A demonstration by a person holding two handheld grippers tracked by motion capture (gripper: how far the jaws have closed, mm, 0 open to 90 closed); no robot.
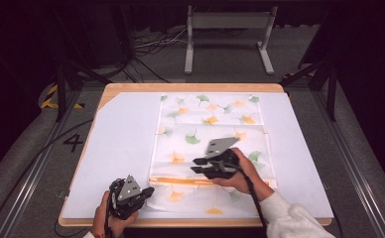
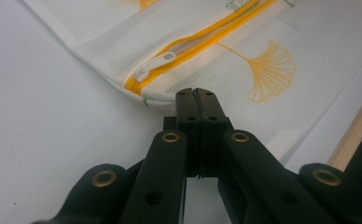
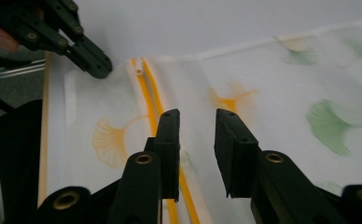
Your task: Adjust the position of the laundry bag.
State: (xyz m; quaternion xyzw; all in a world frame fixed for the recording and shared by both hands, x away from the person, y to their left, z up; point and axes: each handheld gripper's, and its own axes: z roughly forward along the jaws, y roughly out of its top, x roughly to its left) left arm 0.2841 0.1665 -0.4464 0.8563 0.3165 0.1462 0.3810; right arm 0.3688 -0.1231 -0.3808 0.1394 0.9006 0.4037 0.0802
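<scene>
Object: flat white mesh laundry bag with ginkgo-leaf print and yellow zipper (image 1: 210, 144), lying on the white sheet (image 1: 121, 144) covering the counter.
Handling: light, limp, thin; likely bunches if dragged.
Left gripper (image 2: 197, 95): jaws pressed together, pinching the bag's corner beside the white zipper pull (image 2: 155, 64).
Right gripper (image 3: 197, 140): jaws spread, nothing between, above the bag over the zipper line.
Hold: corner hem; zipper pull.

Grey carpet floor (image 1: 27, 144), metal stand (image 1: 228, 37)
</scene>
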